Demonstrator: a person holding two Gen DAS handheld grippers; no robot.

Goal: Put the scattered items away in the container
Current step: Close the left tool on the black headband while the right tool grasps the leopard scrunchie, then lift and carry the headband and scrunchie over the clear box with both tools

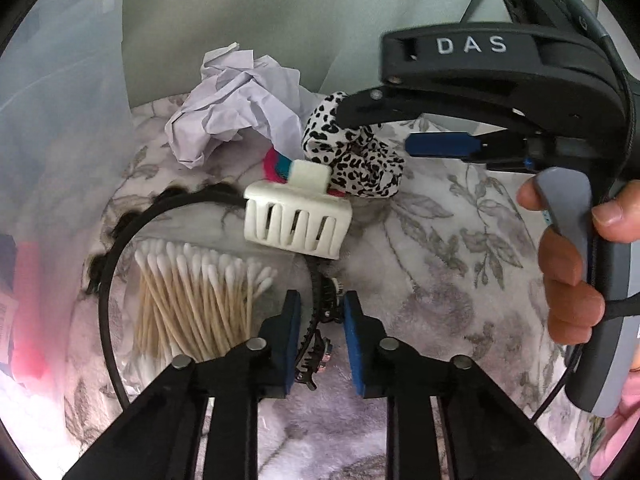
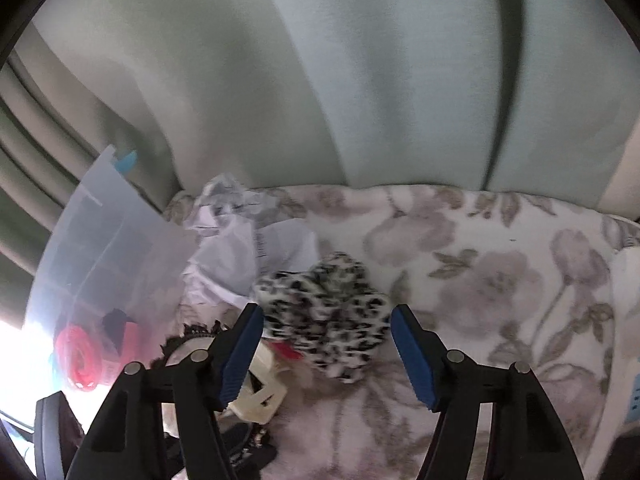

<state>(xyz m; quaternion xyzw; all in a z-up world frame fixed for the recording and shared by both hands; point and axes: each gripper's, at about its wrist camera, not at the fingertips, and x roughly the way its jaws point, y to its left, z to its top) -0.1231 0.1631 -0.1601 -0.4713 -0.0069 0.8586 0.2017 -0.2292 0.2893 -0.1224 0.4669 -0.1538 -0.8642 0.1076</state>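
Observation:
A black-and-white spotted scrunchie lies on the floral blanket. My right gripper is open, its blue pads on either side of the scrunchie. My left gripper is partly open around a black toothed hair clip, not clamped on it. A white claw clip, a black headband, a bag of cotton swabs, crumpled paper and a pink-teal item lie nearby. The translucent container stands at left.
Red and dark items sit inside the container. A pale green curtain or cushion rises behind the blanket. A hand holds the right gripper's handle at right.

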